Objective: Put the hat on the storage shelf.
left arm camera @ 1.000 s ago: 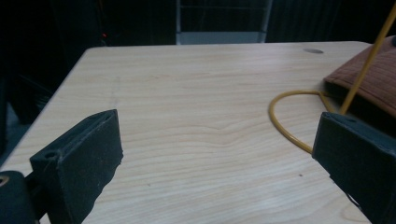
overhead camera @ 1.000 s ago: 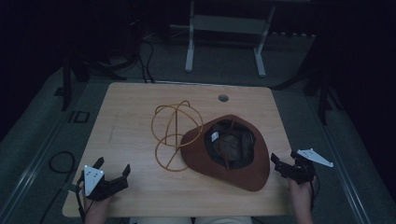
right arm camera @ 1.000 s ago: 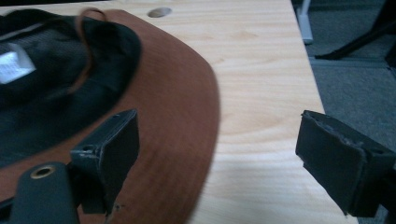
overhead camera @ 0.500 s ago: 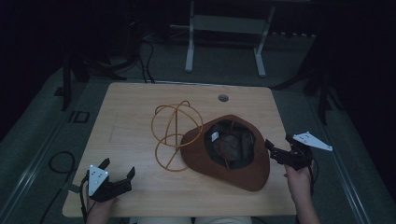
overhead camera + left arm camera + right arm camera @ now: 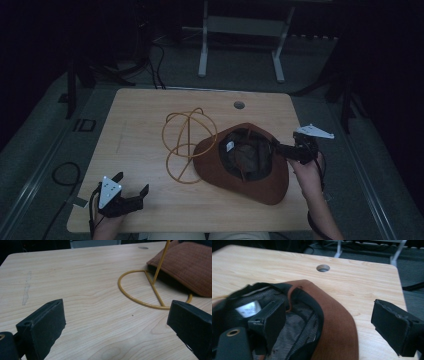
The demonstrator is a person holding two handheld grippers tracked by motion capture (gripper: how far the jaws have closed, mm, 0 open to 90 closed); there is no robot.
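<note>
1. Brown hat lying upside down on the right half of the pale wooden tabletop, dark mesh lining and a white label facing up.
2. Yellow wire stand just left of the hat, round base flat on the wood, hat brim overlapping the base's right side.
3. Right tongs held above the hat's right brim, jaws spread wide; in the right gripper view one jaw over the hat's lined hollow, the other over bare wood beyond the brim. Nothing gripped.
4. Left tongs near the tabletop's near left corner, well apart from the hat and the stand, jaws spread wide and empty; in the left gripper view bare wood between them, the stand's base ring and the hat's edge farther off.
5. Round cable hole near the far edge of the tabletop, behind the hat.
</note>
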